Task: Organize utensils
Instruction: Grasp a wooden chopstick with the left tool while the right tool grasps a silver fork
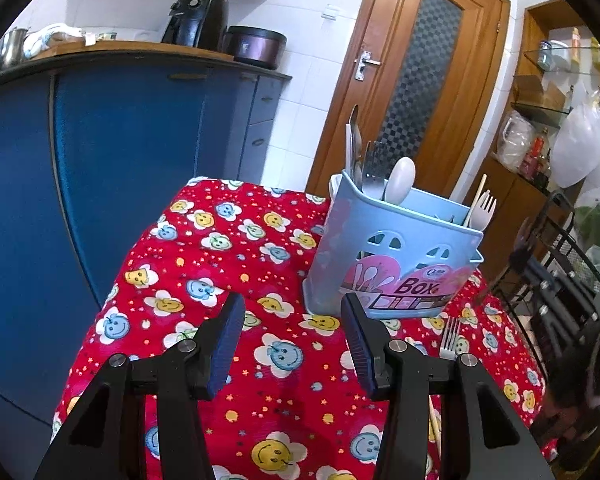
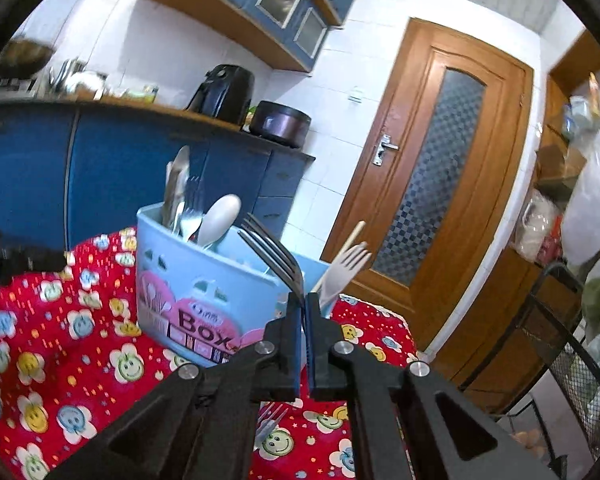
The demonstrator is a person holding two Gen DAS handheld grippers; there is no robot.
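A light blue utensil box (image 1: 396, 256) (image 2: 204, 300) stands on the red smiley-flower tablecloth (image 1: 220, 248). It holds a white spoon (image 2: 220, 216), metal cutlery (image 1: 360, 160), a white plastic fork (image 2: 346, 264) and a chopstick (image 2: 354, 234). My right gripper (image 2: 303, 300) is shut on a metal fork (image 2: 272, 252), lifted in front of the box with its tines slanting up and left. My left gripper (image 1: 292, 298) hangs open and empty over the cloth, short of the box. Another metal fork (image 1: 450, 338) (image 2: 270, 420) and a chopstick (image 1: 434, 424) lie on the cloth.
Blue kitchen cabinets (image 1: 120, 160) run behind and to the left of the table. A wooden door (image 1: 412, 80) is behind the box. A black metal chair (image 1: 572, 280) and bags stand at the right.
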